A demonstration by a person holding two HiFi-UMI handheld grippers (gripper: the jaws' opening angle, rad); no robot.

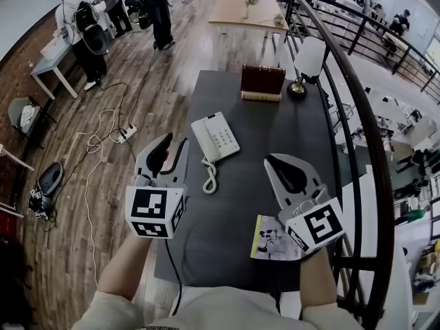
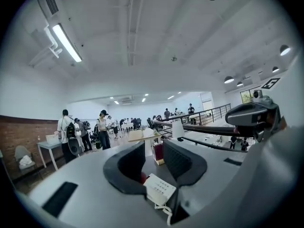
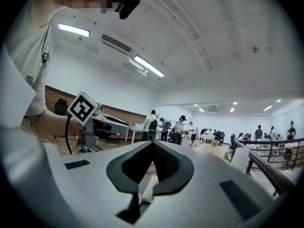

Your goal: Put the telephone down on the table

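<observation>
The phone (image 1: 215,137), a flat white plastic slab with a grid of small keys, lay on the table (image 1: 227,212) about halfway along it and nearer the left edge. Its coiled cord (image 1: 210,177) trailed toward the near edge. Nothing of mine touched it. The table top was dark grey and matte, a long rectangle.

At the far edge stood a red-brown book (image 1: 262,82), blocky with a pale lower edge. Beside it, toward the far right corner, was a lamp (image 1: 307,60) with a white shade and a round brassy base. A glossy printed leaflet (image 1: 271,239) lay by the near right corner.

My left gripper (image 1: 175,139) hung over the near left corner with its ribbed black pads standing apart and nothing between them. My right gripper (image 1: 269,158) was over the leaflet with its curved jaws closed, tips meeting.

Only the head view showed the leaflet, the wooden plank floor and the black-and-white marker cubes on both tools. In the left gripper view, the left gripper (image 2: 153,144) framed the phone (image 2: 160,190) and the book in the gap between its pads, with a brick wall and strip lights beyond. The right gripper view showed the right gripper (image 3: 152,141) closed to a point, my pale sleeve and the left tool's marker cube. I could not make out the phone there.
</observation>
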